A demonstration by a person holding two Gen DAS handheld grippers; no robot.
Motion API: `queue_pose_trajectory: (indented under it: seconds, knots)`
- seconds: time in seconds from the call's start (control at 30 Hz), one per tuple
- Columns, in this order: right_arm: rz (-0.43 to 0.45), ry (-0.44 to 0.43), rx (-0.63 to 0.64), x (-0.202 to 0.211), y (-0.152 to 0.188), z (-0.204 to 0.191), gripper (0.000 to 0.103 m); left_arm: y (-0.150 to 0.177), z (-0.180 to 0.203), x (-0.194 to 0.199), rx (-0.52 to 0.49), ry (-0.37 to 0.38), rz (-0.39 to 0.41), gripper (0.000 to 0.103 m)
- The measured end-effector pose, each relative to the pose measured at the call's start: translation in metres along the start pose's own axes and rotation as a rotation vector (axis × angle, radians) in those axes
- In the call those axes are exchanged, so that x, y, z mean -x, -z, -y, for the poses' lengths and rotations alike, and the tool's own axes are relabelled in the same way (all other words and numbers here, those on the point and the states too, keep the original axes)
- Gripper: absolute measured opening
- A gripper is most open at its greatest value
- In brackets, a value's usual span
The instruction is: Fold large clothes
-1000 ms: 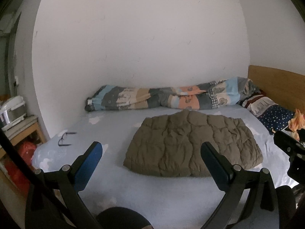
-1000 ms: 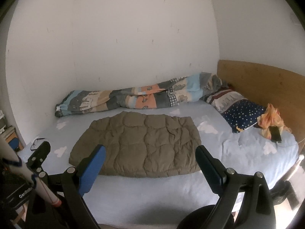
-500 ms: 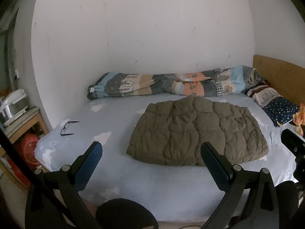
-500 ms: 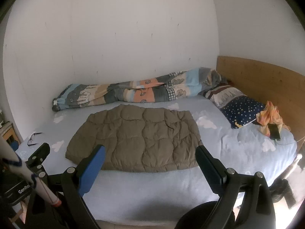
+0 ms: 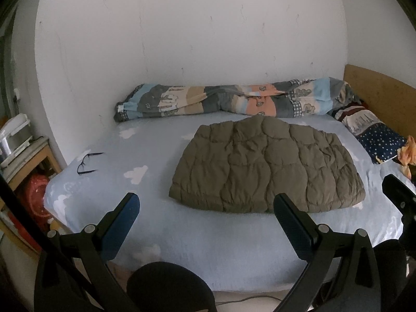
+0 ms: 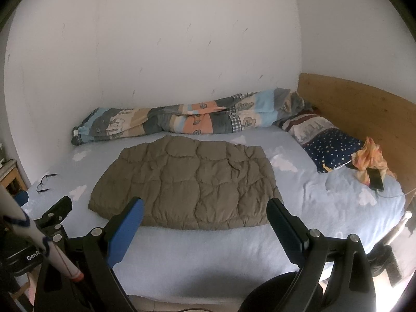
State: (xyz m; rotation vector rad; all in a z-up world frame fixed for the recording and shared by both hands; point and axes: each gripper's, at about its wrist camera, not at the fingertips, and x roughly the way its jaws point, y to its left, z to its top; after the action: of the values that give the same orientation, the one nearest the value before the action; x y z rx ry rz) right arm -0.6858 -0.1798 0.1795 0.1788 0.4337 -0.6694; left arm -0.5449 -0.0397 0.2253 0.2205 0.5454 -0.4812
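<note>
An olive-brown quilted puffer jacket (image 5: 265,166) (image 6: 187,182) lies folded flat in the middle of a light blue bed (image 5: 161,228) (image 6: 208,254). My left gripper (image 5: 205,205) hangs open in front of the bed's near edge, back from the jacket, with nothing between its blue-padded fingers. The right gripper (image 6: 205,208) is likewise open and empty, held off the near edge, its fingertips framing the jacket's front hem from a distance. In the right wrist view the left gripper's body shows at the lower left.
A rolled patterned duvet (image 5: 234,98) (image 6: 182,119) lies along the white wall. Pillows (image 6: 327,143) rest by the wooden headboard (image 6: 364,109), with an orange cloth and a phone (image 6: 375,179). Glasses (image 5: 87,162) lie at the bed's left. A side table with an appliance (image 5: 15,140) stands left.
Both grippers have drawn back and risen a little from the bed, so the jacket looks farther off and more of the bed's near edge shows. The jacket has not moved.
</note>
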Motion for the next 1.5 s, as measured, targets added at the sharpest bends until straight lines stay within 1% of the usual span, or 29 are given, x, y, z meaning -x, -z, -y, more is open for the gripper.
queue_pose_trajectory:
  seconds: [0.8,0.97,1.5]
  knots:
    - [-0.023,0.0,0.009,-0.005,0.0054,-0.0031,0.097,0.0062,0.0016,0.0003,-0.033,-0.025,-0.005,0.102]
    - [-0.023,0.003,0.005,-0.0049,0.0067,-0.0042,0.097,0.0063,-0.0027,-0.0008,-0.025,-0.018,-0.016,0.102]
    - [-0.027,0.004,0.002,-0.0048,0.0087,-0.0047,0.098,0.0079,-0.0033,-0.0001,-0.034,-0.018,-0.017,0.102]
